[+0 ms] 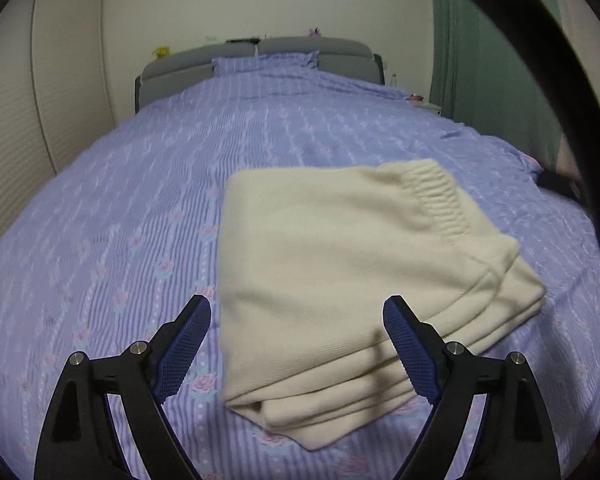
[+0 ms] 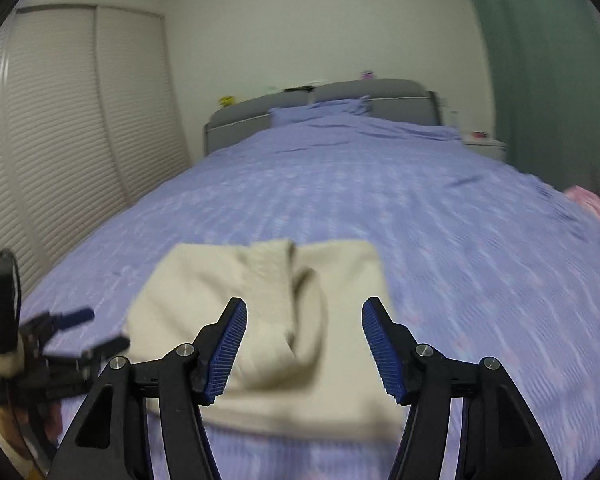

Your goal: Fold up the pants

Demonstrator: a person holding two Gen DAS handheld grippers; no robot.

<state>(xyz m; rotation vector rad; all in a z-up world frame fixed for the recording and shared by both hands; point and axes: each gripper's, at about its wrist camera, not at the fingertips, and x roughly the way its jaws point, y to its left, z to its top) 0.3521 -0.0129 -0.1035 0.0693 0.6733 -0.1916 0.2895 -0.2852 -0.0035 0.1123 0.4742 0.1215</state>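
Cream pants (image 1: 340, 260) lie folded into a thick stack on the purple floral bedspread (image 1: 120, 208), the ribbed waistband on top at the far right. My left gripper (image 1: 296, 308) hovers open over the stack's near edge, its blue pads wide apart and touching nothing. In the right wrist view the same folded pants (image 2: 204, 280) sit just ahead, blurred. My right gripper (image 2: 306, 304) is open above them, nothing between its pads. The left gripper (image 2: 100, 330) shows at the left edge, open, beside the pants.
The bedspread (image 2: 420, 220) runs back to a grey headboard (image 2: 340, 92) and a purple pillow (image 1: 266, 62). Louvred wardrobe doors (image 2: 60, 140) line the left, a green curtain (image 2: 540, 80) the right. A pink cloth (image 2: 592, 200) lies at the bed's right edge.
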